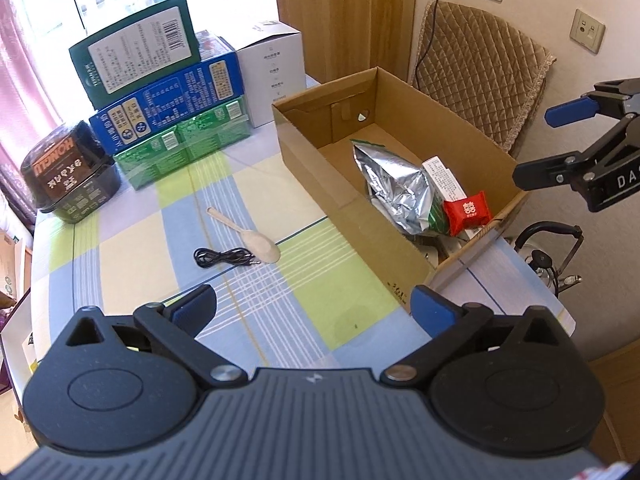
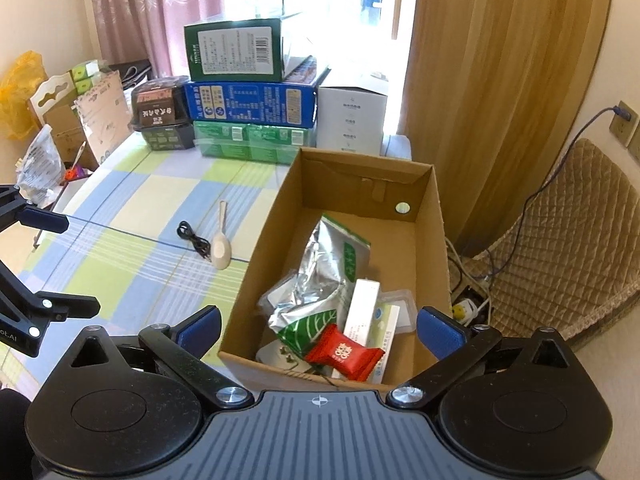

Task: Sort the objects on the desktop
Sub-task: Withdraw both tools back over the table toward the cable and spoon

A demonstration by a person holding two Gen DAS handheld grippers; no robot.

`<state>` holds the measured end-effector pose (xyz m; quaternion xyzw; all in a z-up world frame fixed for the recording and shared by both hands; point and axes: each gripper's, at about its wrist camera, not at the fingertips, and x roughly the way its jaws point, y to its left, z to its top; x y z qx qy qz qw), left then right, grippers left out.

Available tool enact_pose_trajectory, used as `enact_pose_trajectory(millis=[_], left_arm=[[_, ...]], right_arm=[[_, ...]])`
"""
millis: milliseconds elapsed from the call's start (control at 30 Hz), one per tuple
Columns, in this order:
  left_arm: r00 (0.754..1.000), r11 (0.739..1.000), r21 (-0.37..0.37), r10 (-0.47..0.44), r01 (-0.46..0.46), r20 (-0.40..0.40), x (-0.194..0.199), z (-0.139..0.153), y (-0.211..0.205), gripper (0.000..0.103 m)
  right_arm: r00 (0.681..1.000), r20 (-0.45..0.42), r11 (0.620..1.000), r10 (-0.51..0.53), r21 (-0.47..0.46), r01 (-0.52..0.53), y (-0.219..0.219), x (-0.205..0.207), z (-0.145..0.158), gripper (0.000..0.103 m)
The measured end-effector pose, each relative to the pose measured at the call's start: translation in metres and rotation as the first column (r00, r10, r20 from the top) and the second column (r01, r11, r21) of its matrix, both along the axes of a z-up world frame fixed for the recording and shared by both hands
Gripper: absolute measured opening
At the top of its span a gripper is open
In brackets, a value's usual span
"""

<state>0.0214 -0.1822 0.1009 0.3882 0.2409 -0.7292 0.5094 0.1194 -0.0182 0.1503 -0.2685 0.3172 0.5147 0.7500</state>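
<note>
A beige spoon [image 1: 256,238] [image 2: 221,246] and a coiled black cable [image 1: 222,258] [image 2: 194,238] lie side by side on the checked tablecloth. To their right stands an open cardboard box [image 1: 320,176] [image 2: 260,264]. It holds a silver foil bag [image 1: 396,188] [image 2: 316,280], a red candy packet [image 1: 466,212] [image 2: 344,354] and a slim white carton [image 1: 444,178] [image 2: 362,308]. My left gripper [image 1: 316,306] [image 2: 60,264] is open and empty above the cloth, short of the spoon and cable. My right gripper [image 2: 320,326] [image 1: 548,140] is open and empty over the box's near end.
Stacked green and blue cartons [image 1: 172,92], a white carton [image 1: 272,68] and a black food tub [image 1: 68,172] line the table's far side. A quilted chair [image 2: 568,232] and a kettle [image 1: 548,248] stand beyond the table's right edge. Clutter fills the far left corner [image 2: 80,120].
</note>
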Motion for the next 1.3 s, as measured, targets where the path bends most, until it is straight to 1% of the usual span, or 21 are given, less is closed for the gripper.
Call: enact_pose_trajectory(millis=[300,467,600,700,767,833,900,1033,1133,1300], left_arm=[[0.999,0.999,-0.014,0.032,-0.032,0.0,0.026,0.006,0.012,0.101],[0.997,0.997,-0.024,0.072,-0.071,0.017,0.057,0.008,0.021,0.101],[0.991,0.992,-0.008,0.125,-0.125,0.041,0.088,0.002,0.025,0.101],[0.986,0.986,0.0,0.165,-0.165,0.04,0.111,-0.005,0.029,0.101],[0.983,0.983,0.011,0.18,-0.181,0.041,0.125,-0.011,0.031,0.101],[0.981,0.982,0.015,0.186,-0.187,0.058,0.134,-0.019,0.03,0.101],[0.981,0.983,0.013,0.18,-0.181,0.075,0.14,-0.027,0.029,0.101],[0.986,0.989,0.015,0.146,-0.148,0.082,0.149,-0.043,0.024,0.101],[0.99,0.992,0.022,0.119,-0.121,0.077,0.153,-0.057,0.015,0.101],[0.997,0.998,0.035,0.053,-0.055,0.049,0.156,-0.082,-0.01,0.101]], right_arm=[[1.0,0.01,1.0,0.009,0.003,-0.009,0.003,-0.015,0.004,0.101],[1.0,0.008,1.0,0.017,0.007,-0.017,0.005,-0.024,0.004,0.101],[1.0,-0.006,1.0,0.024,0.012,-0.024,0.011,-0.031,0.001,0.101],[0.999,-0.016,0.999,0.04,0.01,-0.04,0.02,-0.039,-0.004,0.101],[0.998,-0.023,0.998,0.058,0.008,-0.058,0.028,-0.045,-0.008,0.101],[0.997,-0.029,0.997,0.072,0.008,-0.072,0.037,-0.051,-0.013,0.101],[0.995,-0.035,0.996,0.09,0.012,-0.09,0.046,-0.057,-0.019,0.101],[0.988,-0.035,0.989,0.149,0.005,-0.149,0.071,-0.073,-0.032,0.101],[0.982,-0.04,0.983,0.185,-0.01,-0.186,0.091,-0.081,-0.046,0.101],[0.98,-0.048,0.981,0.193,-0.022,-0.194,0.128,-0.084,-0.073,0.101]])
